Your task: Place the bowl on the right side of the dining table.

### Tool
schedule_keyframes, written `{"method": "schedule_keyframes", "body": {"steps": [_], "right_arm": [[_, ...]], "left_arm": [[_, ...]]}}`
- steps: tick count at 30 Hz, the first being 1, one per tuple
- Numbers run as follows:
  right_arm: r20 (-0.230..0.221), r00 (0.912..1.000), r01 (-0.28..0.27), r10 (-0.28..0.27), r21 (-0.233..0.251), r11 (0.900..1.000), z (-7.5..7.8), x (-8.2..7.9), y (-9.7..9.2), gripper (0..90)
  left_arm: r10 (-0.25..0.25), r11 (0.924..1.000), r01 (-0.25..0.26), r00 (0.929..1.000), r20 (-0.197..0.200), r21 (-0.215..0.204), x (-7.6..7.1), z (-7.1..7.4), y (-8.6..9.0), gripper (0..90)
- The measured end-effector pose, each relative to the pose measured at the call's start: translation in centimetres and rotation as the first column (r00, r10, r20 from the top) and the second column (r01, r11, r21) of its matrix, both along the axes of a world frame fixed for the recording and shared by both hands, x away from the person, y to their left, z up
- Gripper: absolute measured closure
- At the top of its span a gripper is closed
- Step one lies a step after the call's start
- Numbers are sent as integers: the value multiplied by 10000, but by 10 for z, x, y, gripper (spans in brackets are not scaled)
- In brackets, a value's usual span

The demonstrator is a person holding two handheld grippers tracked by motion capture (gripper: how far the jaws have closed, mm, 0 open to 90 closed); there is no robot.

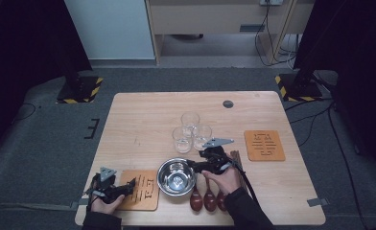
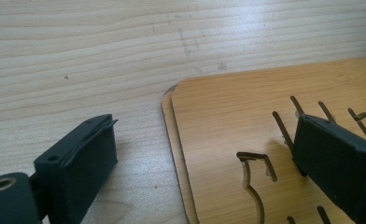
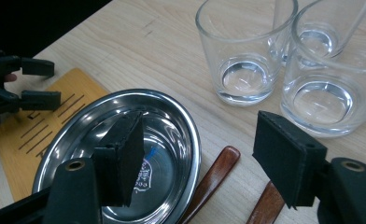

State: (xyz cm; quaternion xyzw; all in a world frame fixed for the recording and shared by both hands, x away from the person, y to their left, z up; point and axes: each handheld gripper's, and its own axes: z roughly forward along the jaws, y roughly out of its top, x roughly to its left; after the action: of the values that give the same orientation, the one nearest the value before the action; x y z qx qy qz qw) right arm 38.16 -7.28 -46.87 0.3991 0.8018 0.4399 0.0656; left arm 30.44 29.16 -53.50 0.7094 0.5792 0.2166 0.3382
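At the near edge, right gripper [image 1: 194, 166] spread astride the steel bowl [image 1: 176, 178] rim; next move looks like pinching it, left gripper [image 1: 128, 187] spread over the coaster [image 1: 145, 196].

I see a polished steel bowl [image 3: 125, 154], glossy; clear smooth glasses [image 3: 246, 51] beyond it; dark lacquered wooden spoons [image 3: 214, 179] near right. Pale matt wood-grain surface [image 2: 78, 56], laser-cut plywood coaster [image 2: 228, 126] near left. Claw pads [image 3: 125, 158]: matt black foam.

- A lab or studio set up for recording, not a home.
- Wooden table [image 1: 143, 120] on grey carpet [image 1: 42, 143].
- Black stands with hazard-striped bases [image 1: 80, 91] flank it.
- Dark curtains [image 1: 23, 38], loose cables [image 1: 272, 43] on floor.
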Motion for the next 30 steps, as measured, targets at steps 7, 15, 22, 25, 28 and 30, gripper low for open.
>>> {"method": "schedule_keyframes", "body": {"steps": [7,15,22,25,28,30], "right_arm": [[-215,9998,-11,8,-114,9999,-4,1,5,369],[-523,9985,-153,138,-298,9994,-10,2,10,443],[-787,9968,-195,155,-501,9986,-16,4,13,484],[-883,9960,-188,133,-619,9979,-19,6,14,507],[-1078,9940,-240,169,-651,9976,-21,6,14,537],[-1128,9934,-271,185,-757,9968,-22,6,14,557]], "left_arm": [[-1,10000,1,10000,-1,1,0,0,0,56],[-2,10000,2,10000,0,1,0,0,0,56],[-3,10000,3,10000,-1,1,0,0,0,56],[-2,10000,2,10000,0,-1,0,0,0,56],[-5,10000,5,10000,-4,3,0,0,0,56],[-12,10000,12,10000,-1,3,0,0,0,56]]}}
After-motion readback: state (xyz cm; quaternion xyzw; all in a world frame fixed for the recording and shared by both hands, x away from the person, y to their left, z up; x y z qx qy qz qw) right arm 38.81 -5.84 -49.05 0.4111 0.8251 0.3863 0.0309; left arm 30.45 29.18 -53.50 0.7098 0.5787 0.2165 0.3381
